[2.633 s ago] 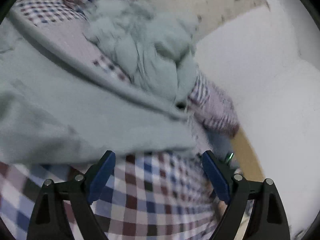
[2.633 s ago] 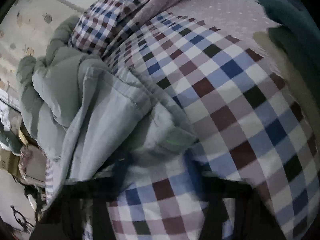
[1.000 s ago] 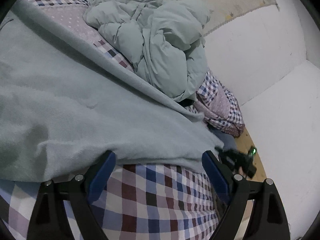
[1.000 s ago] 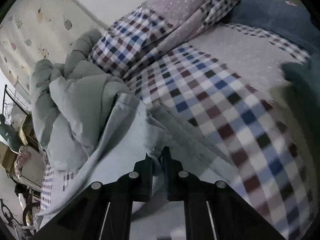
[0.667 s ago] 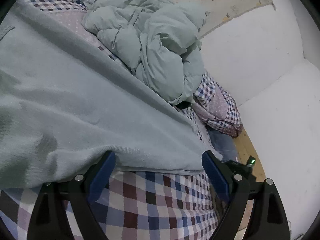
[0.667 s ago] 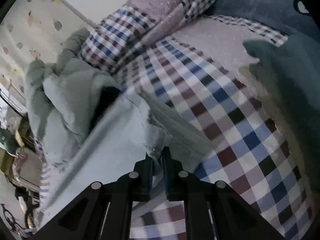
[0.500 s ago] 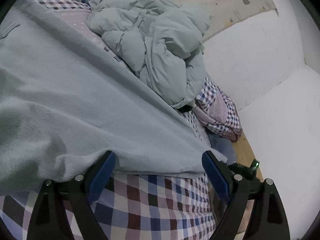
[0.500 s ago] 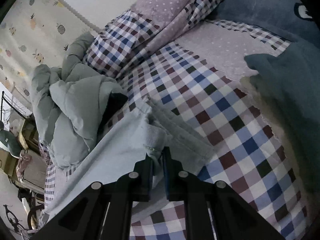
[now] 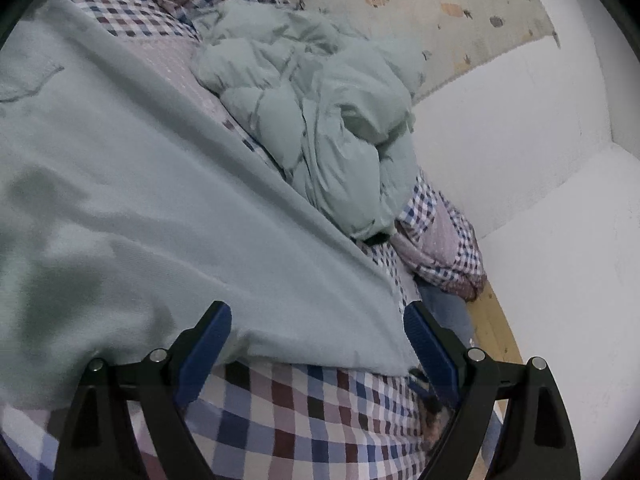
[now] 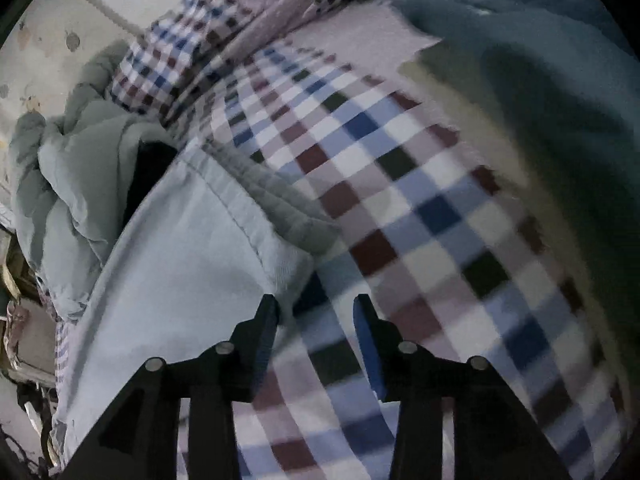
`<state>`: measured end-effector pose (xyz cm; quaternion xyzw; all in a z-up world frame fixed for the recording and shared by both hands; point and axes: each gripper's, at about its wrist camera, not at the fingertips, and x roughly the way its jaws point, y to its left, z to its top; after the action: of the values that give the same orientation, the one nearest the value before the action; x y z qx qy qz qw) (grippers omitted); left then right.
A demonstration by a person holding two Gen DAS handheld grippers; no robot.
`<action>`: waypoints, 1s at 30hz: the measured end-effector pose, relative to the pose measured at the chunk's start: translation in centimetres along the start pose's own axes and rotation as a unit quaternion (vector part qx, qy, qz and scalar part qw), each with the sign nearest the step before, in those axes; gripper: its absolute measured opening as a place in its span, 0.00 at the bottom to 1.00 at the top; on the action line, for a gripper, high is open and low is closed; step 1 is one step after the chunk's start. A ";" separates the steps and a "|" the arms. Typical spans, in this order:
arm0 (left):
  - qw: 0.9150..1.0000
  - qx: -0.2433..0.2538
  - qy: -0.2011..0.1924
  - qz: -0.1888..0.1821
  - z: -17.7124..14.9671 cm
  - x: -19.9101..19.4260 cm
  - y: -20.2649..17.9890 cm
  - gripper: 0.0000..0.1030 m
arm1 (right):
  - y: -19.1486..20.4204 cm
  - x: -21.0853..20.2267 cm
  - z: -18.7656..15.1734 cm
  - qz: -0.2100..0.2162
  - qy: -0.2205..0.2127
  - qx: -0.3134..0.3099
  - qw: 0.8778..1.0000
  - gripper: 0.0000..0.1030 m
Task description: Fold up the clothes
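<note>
Both our claws, left claw (image 9: 316,344) and right claw (image 10: 316,320), sit spread apart, gripping nothing, over the pale green garment (image 9: 160,200) on the checkered bed (image 10: 400,208).

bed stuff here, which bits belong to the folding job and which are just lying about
Job in hand:
- pale green garment, spread flat on the bed
- left hand-held gripper, open at its hem
- right hand-held gripper, open beside its corner

Lying about:
- crumpled green duvet
- checked bedsheet
- checked pillow
- dark blue blanket
</note>
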<state>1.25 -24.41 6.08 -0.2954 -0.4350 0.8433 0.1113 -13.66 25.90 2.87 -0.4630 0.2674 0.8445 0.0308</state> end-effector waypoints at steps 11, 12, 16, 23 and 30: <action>0.995 -0.022 -0.088 0.029 2.3 -8.5 3.6 0.88 | 12.8 -4.5 -12.9 0.162 0.017 -0.177 0.971 0.45; 0.995 -0.027 -0.095 0.034 2.5 -9.1 4.1 0.88 | 14.7 -4.7 -14.9 0.180 0.024 -0.204 0.962 0.45; 0.990 -0.043 -0.121 0.056 3.2 -11.5 6.0 0.88 | 21.9 -4.8 -23.2 0.238 0.056 -0.316 0.917 0.46; 0.972 -0.083 -0.187 0.112 4.8 -16.8 10.1 0.88 | 29.6 -4.1 -34.5 0.265 0.074 -0.455 0.847 0.46; 0.945 -0.156 -0.239 0.161 5.7 -21.8 15.9 0.88 | 33.3 -2.2 -38.7 0.250 0.039 -0.468 0.847 0.46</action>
<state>16.39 -47.40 4.61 -0.1651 -0.5217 0.8171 -0.1812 7.21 -20.76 2.13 -0.3726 -0.0515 0.8299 -0.4120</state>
